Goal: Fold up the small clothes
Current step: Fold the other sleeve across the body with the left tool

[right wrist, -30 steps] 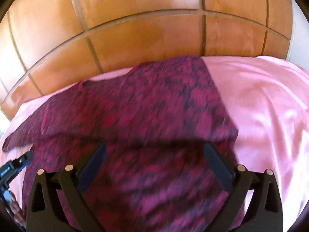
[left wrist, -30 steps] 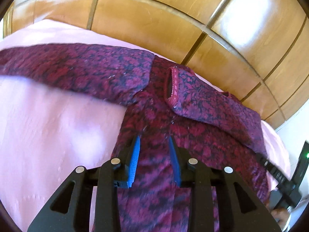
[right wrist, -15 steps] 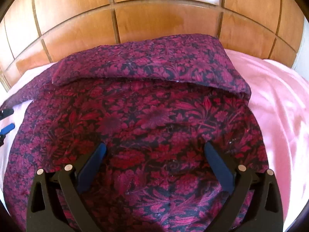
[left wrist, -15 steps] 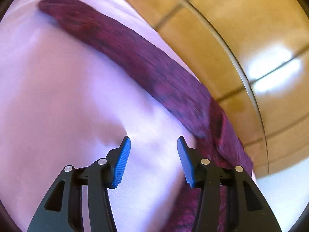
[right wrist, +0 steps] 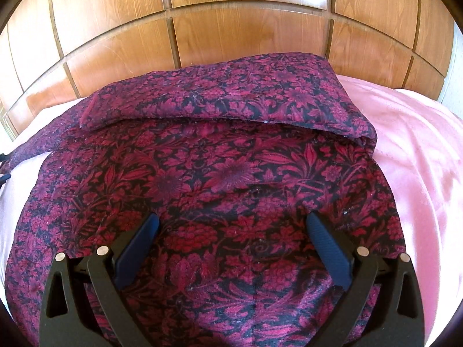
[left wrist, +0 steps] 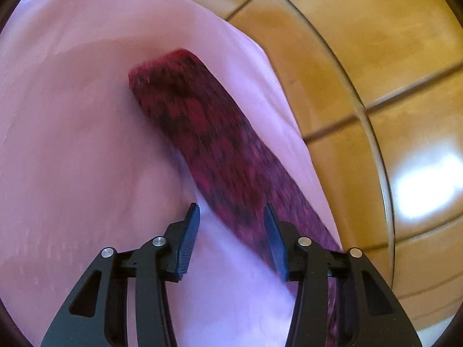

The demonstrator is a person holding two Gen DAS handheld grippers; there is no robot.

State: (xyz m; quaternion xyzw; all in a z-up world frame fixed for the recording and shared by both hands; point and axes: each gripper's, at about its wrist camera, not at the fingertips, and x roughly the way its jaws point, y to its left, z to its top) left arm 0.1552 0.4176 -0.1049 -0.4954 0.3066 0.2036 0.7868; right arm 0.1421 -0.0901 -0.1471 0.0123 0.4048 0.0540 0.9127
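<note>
A: Seen from the right wrist: dark red floral garment point(right wrist: 231, 179) spread flat on the pink bedsheet point(right wrist: 419, 150), reaching back to the sheet's far edge under the wooden panelled headboard point(right wrist: 231, 14).

B: Sleeves?

A: Right sleeve point(right wrist: 231, 98) folded across the top of the body, lying along the far edge. Left sleeve trailing off toward the left edge of the sheet.

B: Right gripper point(right wrist: 230, 231)?

A: Jaws spread wide, nothing between them. Poised over the lower middle of the garment; touching the cloth or not, cannot tell.

B: And from the left wrist?

A: Blurred. Left sleeve point(left wrist: 208, 144) laid out straight on the pink bedsheet point(left wrist: 72, 144), cuff end farthest from the camera, running along near the sheet's edge by the wooden panelled headboard point(left wrist: 376, 57).

B: Left gripper point(left wrist: 231, 225)?

A: Partly open, holding nothing. Aimed along the sleeve, right fingertip point(left wrist: 272, 231) over its cloth, left fingertip point(left wrist: 191, 228) over bare sheet just beside it. Contact with the fabric not clear.
</note>
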